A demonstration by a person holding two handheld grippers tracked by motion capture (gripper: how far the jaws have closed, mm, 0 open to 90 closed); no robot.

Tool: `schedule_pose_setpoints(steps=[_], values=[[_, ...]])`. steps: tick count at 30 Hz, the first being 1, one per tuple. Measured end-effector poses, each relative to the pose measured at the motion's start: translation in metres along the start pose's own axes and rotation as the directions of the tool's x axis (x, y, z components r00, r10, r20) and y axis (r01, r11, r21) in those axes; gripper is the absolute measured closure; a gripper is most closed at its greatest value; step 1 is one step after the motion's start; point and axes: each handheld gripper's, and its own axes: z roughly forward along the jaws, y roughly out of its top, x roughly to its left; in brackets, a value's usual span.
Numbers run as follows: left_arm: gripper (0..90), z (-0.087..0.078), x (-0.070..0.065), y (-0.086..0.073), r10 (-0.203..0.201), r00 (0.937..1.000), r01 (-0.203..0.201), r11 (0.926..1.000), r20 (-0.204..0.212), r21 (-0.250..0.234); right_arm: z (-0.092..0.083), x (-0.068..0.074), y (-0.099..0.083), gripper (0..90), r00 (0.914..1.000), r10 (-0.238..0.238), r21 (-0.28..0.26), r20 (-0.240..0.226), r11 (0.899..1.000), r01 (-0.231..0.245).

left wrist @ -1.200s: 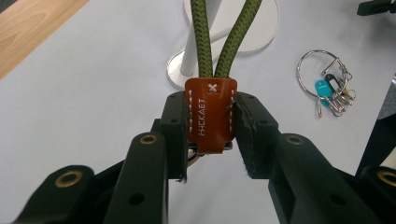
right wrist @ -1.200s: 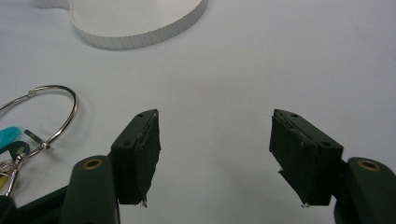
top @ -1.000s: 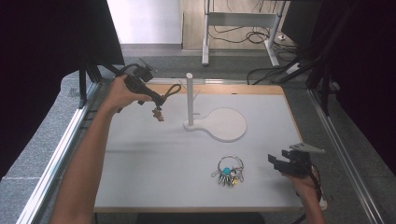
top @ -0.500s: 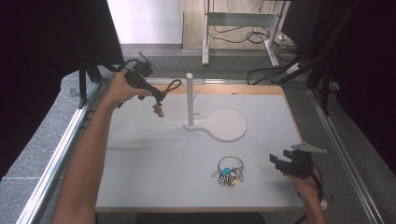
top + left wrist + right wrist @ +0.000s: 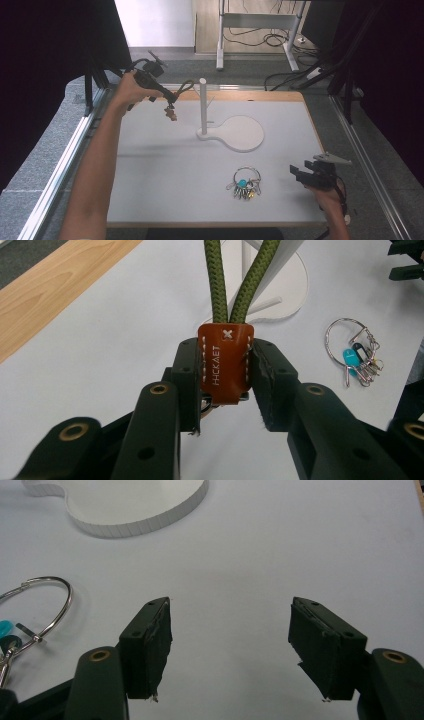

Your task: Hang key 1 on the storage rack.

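My left gripper (image 5: 167, 96) is raised over the table's far left, shut on a brown leather keychain tab (image 5: 224, 361) stamped HCKAET. A green cord loop (image 5: 185, 87) rises from the tab toward the white peg stand (image 5: 203, 107), just left of its post; small charms (image 5: 171, 114) dangle below. The stand's round base (image 5: 244, 132) lies mid-table. A metal key ring (image 5: 246, 182) with blue and silver keys lies on the white mat. My right gripper (image 5: 300, 174) rests open at the near right, jaws wide apart, with the key ring (image 5: 37, 602) to its left.
The white mat (image 5: 165, 175) covers a wooden table with metal rails (image 5: 60, 165) along both sides. A desk frame and cables (image 5: 295, 40) stand beyond the far edge. Dark curtains hang at left and right.
My left gripper has lifted the keychain and carried it right, bringing the cord loop close to the stand's post. The right gripper has stayed put.
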Motion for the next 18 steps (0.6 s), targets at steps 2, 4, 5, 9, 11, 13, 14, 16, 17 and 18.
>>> schedule_pose_setpoints(steps=[2, 4, 5, 9, 11, 13, 14, 16, 17, 18], values=[[66.9, 0.002, 0.002, 0.000, 0.002, 1.0000, -0.002, 1.0000, 0.001, 0.007, 0.000, 0.000, 0.000, 33.8, 1.0000, 0.002, -0.001, 0.000, 1.000, -0.002], [66.8, 0.005, 0.004, 0.001, -0.005, 1.0000, 0.005, 0.9999, 0.004, 0.011, 0.000, 0.000, 0.000, 33.8, 1.0000, 0.003, 0.001, 0.000, 1.000, -0.003], [66.9, 0.006, 0.005, 0.001, -0.006, 1.0000, 0.006, 0.9999, 0.004, 0.014, 0.000, 0.000, 0.000, 33.8, 1.0000, 0.003, 0.001, -0.001, 1.000, -0.003], [66.8, 0.010, 0.006, 0.002, -0.009, 0.9998, 0.008, 0.9999, 0.015, 0.014, 0.000, 0.000, -0.001, 33.8, 1.0000, 0.002, 0.001, -0.001, 1.000, -0.002], [66.8, 0.012, 0.006, 0.003, -0.016, 0.9998, 0.016, 0.9998, 0.016, 0.009, 0.000, -0.001, -0.001, 33.9, 1.0000, 0.003, 0.001, -0.001, 1.000, -0.003], [66.8, 0.014, 0.007, 0.004, -0.007, 0.9998, 0.006, 0.9999, 0.020, 0.013, 0.001, -0.001, -0.001, 33.9, 1.0000, 0.002, 0.003, 0.000, 1.000, -0.002], [66.8, 0.015, 0.006, 0.004, -0.005, 0.9998, 0.005, 0.9999, 0.020, 0.016, 0.001, -0.001, -0.001, 33.9, 1.0000, 0.001, 0.004, 0.001, 1.000, -0.001], [66.8, 0.018, 0.005, 0.005, -0.010, 0.9997, 0.010, 0.9999, 0.023, 0.013, 0.001, 0.000, -0.001, 33.8, 1.0000, 0.001, 0.004, 0.000, 1.000, -0.001], [66.8, 0.020, 0.005, 0.005, -0.011, 0.9997, 0.011, 0.9998, 0.023, 0.015, 0.001, 0.000, -0.001, 33.9, 1.0000, 0.001, 0.004, 0.001, 1.000, -0.001], [66.8, 0.021, 0.005, 0.005, -0.013, 0.9996, 0.012, 0.9997, 0.024, 0.020, 0.001, 0.000, -0.001, 33.9, 1.0000, 0.001, 0.004, 0.001, 1.000, -0.001]])
